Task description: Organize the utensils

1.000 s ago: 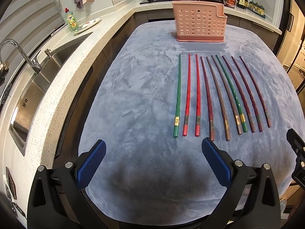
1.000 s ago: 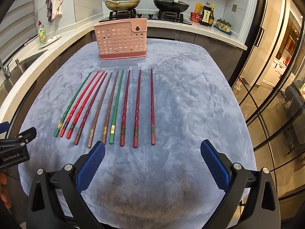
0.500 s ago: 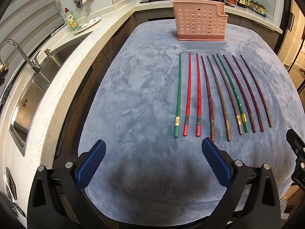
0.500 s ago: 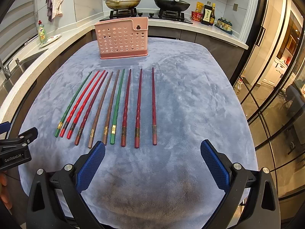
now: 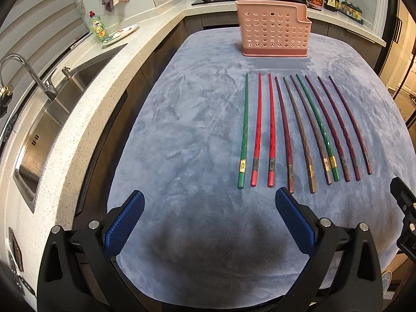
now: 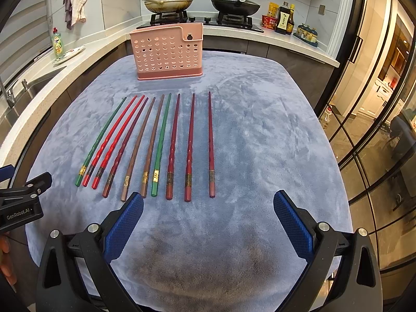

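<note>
Cloth (image 5: pixel 197 119) grey-blue, covering the table; pink perforated holder (image 6: pixel 166 52) upright at its far end; ten chopsticks (image 6: pixel 156 143) in a row on the cloth, short of the holder; left gripper (image 5: pixel 209 221) and right gripper (image 6: pixel 208 221) above the near edge, fingers spread, holding nothing.

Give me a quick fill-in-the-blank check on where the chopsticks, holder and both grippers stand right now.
1. The row on the blue cloth holds ____ chopsticks in all.
2. Exactly ____ of them are green, including the leftmost green chopstick.
3. The pink utensil holder stands ____ the chopsticks' thin tips, apart from them.
4. The left gripper and the right gripper both have their fingers ____, holding nothing.

Missing words: ten; two; beyond; open
</note>
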Action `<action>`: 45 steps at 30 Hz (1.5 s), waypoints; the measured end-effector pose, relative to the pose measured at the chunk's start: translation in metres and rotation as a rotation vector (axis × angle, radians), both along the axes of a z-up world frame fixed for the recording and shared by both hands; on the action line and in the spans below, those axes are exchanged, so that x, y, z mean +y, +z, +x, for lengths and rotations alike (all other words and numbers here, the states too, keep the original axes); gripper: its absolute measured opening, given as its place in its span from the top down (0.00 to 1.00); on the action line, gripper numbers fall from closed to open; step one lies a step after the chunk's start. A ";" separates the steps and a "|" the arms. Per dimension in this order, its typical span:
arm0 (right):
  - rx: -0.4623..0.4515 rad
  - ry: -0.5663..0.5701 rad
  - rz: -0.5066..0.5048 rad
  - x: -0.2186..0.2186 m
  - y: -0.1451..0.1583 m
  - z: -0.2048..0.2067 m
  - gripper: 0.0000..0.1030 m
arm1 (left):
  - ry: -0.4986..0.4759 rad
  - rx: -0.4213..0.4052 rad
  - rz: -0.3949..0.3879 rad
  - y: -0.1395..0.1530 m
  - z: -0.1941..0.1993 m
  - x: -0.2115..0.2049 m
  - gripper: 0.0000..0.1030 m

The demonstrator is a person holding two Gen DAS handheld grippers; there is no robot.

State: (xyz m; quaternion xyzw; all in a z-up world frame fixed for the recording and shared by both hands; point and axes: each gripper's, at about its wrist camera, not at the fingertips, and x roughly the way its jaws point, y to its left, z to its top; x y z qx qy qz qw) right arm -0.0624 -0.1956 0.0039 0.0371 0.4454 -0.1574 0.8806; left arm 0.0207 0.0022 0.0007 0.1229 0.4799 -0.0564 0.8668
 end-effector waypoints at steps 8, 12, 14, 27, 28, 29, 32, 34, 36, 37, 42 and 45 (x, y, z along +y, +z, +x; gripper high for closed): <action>-0.001 0.002 -0.003 0.002 0.001 0.000 0.07 | 0.001 -0.005 0.002 0.002 -0.001 0.000 0.07; -0.002 0.004 -0.004 0.003 0.001 0.001 0.07 | 0.001 -0.008 0.002 0.002 -0.001 0.000 0.07; -0.001 0.004 -0.004 0.003 0.001 0.001 0.07 | 0.001 -0.008 0.002 0.002 -0.001 0.000 0.07; -0.002 0.003 -0.004 0.003 0.001 0.001 0.07 | 0.002 -0.008 0.001 0.002 -0.001 0.000 0.07; -0.002 0.003 -0.003 0.003 0.001 0.001 0.07 | 0.002 -0.008 0.001 0.002 -0.001 0.000 0.07; -0.002 0.003 -0.004 0.003 0.001 0.001 0.07 | 0.002 -0.008 0.001 0.002 -0.001 0.000 0.07; -0.002 0.002 -0.002 0.003 0.001 0.002 0.07 | 0.002 -0.010 0.000 0.002 0.000 -0.001 0.07; -0.002 0.002 -0.002 0.002 0.001 0.001 0.07 | 0.002 -0.011 0.000 0.002 0.000 -0.001 0.07; -0.003 0.002 -0.003 0.003 0.001 0.001 0.07 | 0.001 -0.012 -0.001 0.003 0.001 -0.002 0.07; -0.003 0.001 -0.004 0.003 0.001 0.001 0.07 | 0.002 -0.013 -0.002 0.003 0.001 -0.002 0.07; -0.002 0.003 -0.002 0.003 0.001 0.001 0.07 | 0.001 -0.017 -0.004 0.003 0.000 -0.002 0.07; -0.003 0.003 -0.001 0.003 0.001 0.001 0.07 | 0.001 -0.022 -0.008 0.003 -0.001 -0.002 0.07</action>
